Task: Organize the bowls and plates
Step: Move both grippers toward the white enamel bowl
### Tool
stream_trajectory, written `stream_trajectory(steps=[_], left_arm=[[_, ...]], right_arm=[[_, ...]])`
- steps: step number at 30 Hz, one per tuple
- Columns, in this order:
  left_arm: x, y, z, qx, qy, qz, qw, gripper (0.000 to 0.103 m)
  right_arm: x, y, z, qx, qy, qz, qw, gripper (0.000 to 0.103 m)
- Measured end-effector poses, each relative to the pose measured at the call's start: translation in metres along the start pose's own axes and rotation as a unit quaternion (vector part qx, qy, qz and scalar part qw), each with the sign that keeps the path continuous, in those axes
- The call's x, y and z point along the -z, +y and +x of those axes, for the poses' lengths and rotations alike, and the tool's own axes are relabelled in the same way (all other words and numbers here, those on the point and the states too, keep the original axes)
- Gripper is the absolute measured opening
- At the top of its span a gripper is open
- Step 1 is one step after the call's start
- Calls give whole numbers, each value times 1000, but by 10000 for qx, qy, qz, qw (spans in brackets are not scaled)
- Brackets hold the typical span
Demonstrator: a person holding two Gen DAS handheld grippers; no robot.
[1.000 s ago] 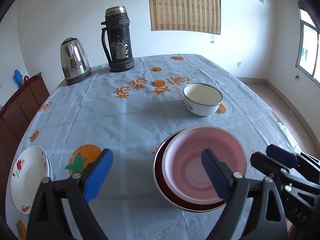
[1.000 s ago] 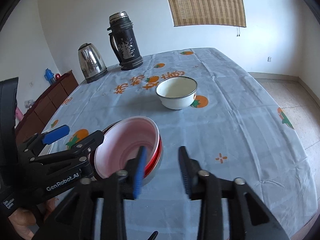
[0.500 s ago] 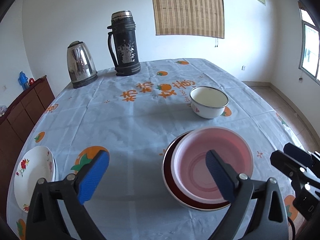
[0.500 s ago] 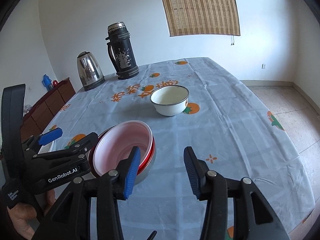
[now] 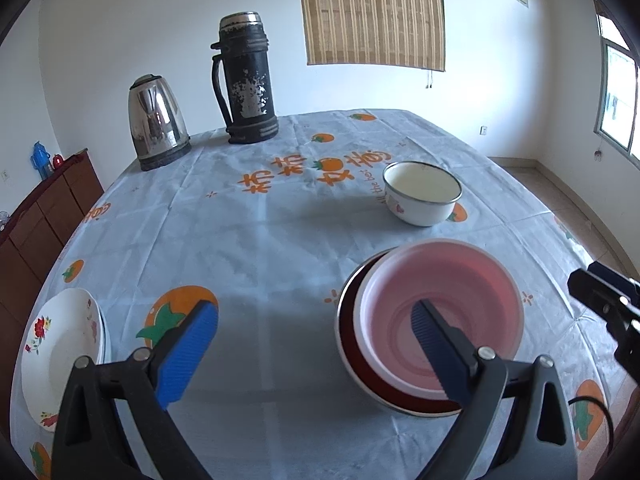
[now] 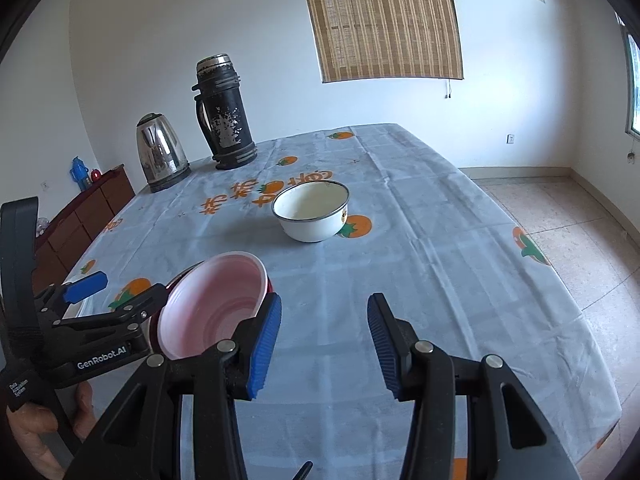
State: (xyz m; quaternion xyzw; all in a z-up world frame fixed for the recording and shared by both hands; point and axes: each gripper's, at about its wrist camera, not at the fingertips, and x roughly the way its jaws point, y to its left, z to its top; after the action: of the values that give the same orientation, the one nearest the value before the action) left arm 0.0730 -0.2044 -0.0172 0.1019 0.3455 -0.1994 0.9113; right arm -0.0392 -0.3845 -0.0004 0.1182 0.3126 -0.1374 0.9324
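With both the left tongs [image 5: 314, 350] and the right tongs [image 6: 324, 344] spread and empty, reach slowly to the white bowl [image 6: 311, 211] in the middle of the table [image 6: 460, 272], pinch its rim firmly, and set it gently in the pink bowl [image 5: 440, 316].

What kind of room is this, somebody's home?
Most likely a home dining room: a large table under a persimmon-print tablecloth, a steel kettle and a worn black thermos at its far end, and a bamboo blind on a plain white wall.

A home dining room. A table [image 5: 280, 240] under a printed cloth carries a kettle [image 5: 157, 122] and flask [image 5: 245, 80]. A wooden cabinet [image 5: 40, 216] lines the white wall, beside a window blind [image 5: 372, 12].
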Motion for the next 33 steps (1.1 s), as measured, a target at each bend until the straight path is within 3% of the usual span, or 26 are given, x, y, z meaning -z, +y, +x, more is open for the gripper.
stream_trajectory(steps=[18,27,33], left_arm=[[-25,29,15,84,30,-258,9996,99],[-70,32,38,483,165,-271,9983,99],[-99,19,56,533,143,-73,9984,99]], right_arm=[[-18,-16,12,45,-45,-27,10000,48],[-39,-20,27,74,-40,-81,9999,48],[-64,-26,49,-23,-5,83,10000,48]])
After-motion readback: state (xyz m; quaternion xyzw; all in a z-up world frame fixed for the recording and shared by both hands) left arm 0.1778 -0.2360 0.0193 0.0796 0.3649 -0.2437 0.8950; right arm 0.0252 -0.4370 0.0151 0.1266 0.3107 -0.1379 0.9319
